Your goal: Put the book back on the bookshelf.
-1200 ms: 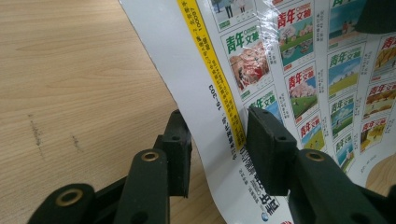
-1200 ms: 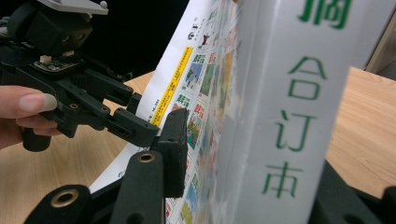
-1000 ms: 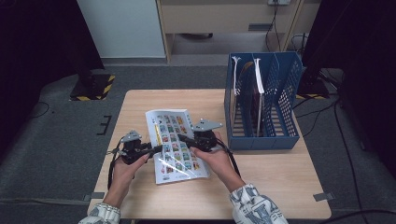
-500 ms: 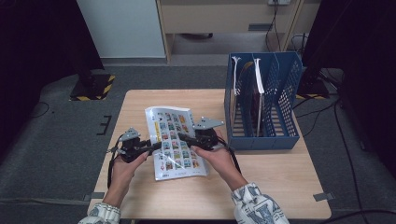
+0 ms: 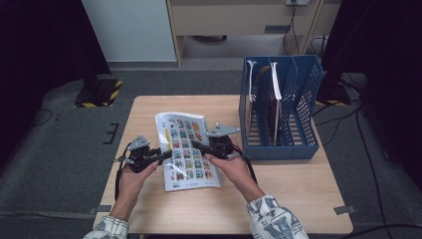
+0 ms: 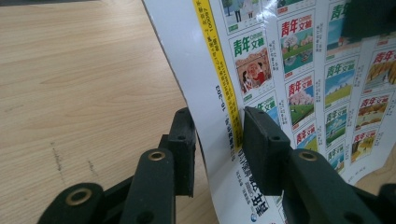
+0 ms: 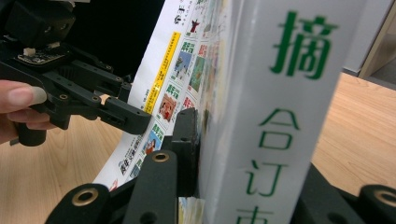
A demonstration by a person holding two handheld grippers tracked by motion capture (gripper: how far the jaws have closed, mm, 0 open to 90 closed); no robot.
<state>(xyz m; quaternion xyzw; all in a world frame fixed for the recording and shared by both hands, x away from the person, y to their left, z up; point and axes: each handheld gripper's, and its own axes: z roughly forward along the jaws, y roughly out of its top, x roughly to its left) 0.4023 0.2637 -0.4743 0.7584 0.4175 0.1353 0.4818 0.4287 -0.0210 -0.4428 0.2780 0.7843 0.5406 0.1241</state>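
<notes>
I have the magazine (image 5: 188, 152) lifted a little off the bench (image 5: 298, 189), between my two grippers, its back cover of small colourful thumbnails facing up toward the high camera. My left gripper (image 5: 158, 156) sits at the magazine's left edge. In the left gripper view its two black fingers (image 6: 261, 149) straddle the cover (image 6: 299, 84) near the yellow strip; one finger lies against the printed face, the other stands just behind the sheet with a slim gap, so I cannot tell whether the pinch is firm. Those fingers have just been closing, with the cover between them.

My right gripper (image 5: 203, 147) is at the magazine's right side, at the spine. In the right gripper view the white spine (image 7: 275, 112) with green characters stands upright between its fingers (image 7: 184, 149), and they have just closed on it, clamped across the thickness. The left gripper (image 7: 93, 100) shows beyond, at the far edge of the page.

To the right on the bench stands a blue file rack (image 5: 298, 114) with a few items upright inside, well apart from the magazine.
</notes>
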